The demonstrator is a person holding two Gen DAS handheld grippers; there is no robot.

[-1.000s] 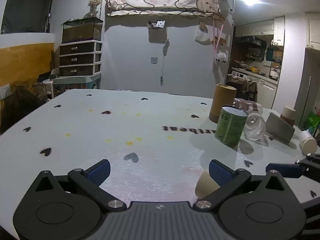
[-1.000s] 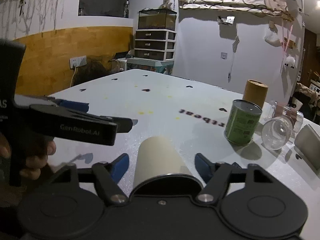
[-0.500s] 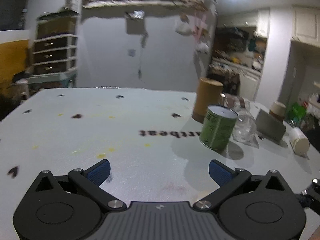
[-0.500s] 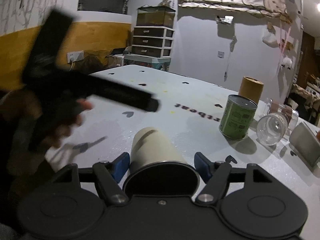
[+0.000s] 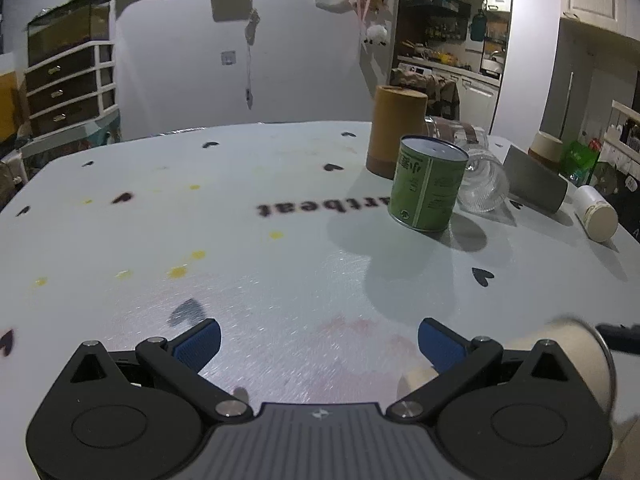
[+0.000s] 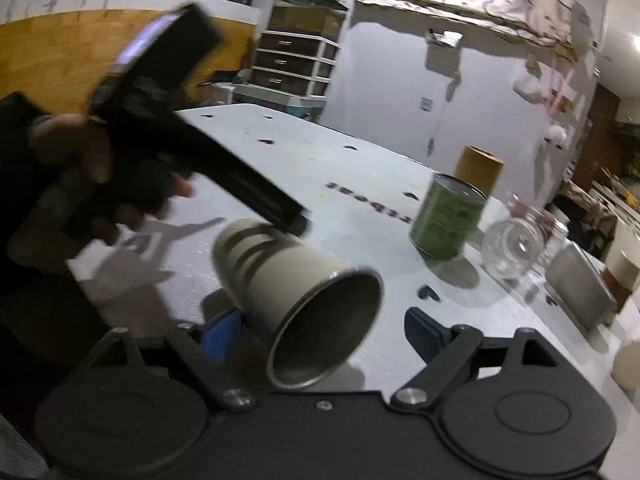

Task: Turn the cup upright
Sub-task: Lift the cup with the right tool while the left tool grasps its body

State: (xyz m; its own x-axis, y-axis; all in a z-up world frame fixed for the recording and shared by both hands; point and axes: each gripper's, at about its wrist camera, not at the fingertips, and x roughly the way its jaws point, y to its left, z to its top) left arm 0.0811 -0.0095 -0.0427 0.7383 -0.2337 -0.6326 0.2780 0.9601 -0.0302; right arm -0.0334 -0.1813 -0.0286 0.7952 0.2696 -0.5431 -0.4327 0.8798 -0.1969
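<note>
A beige cup (image 6: 296, 280) with a steel-lined open mouth lies on its side on the white table (image 6: 360, 200), tilted, mouth toward the right wrist camera. It sits between the blue pads of my right gripper (image 6: 324, 330), which is open; the left pad (image 6: 222, 332) is close to the cup's wall. In the left wrist view the cup (image 5: 568, 344) shows blurred at the lower right, behind my open, empty left gripper (image 5: 318, 340). The left gripper, held by a hand, appears blurred in the right wrist view (image 6: 256, 196), just above the cup's base.
A green tin can (image 5: 428, 188) stands mid-right, with a brown cardboard tube (image 5: 394, 132) behind it. A clear glass jar (image 5: 480, 184), a grey box (image 5: 532, 184) and a small white bottle (image 5: 598, 216) lie further right near the table edge.
The cup has tipped and turned leftward between the right gripper's pads, its mouth now facing the camera. The left gripper has swung right and down toward the cup's base.
</note>
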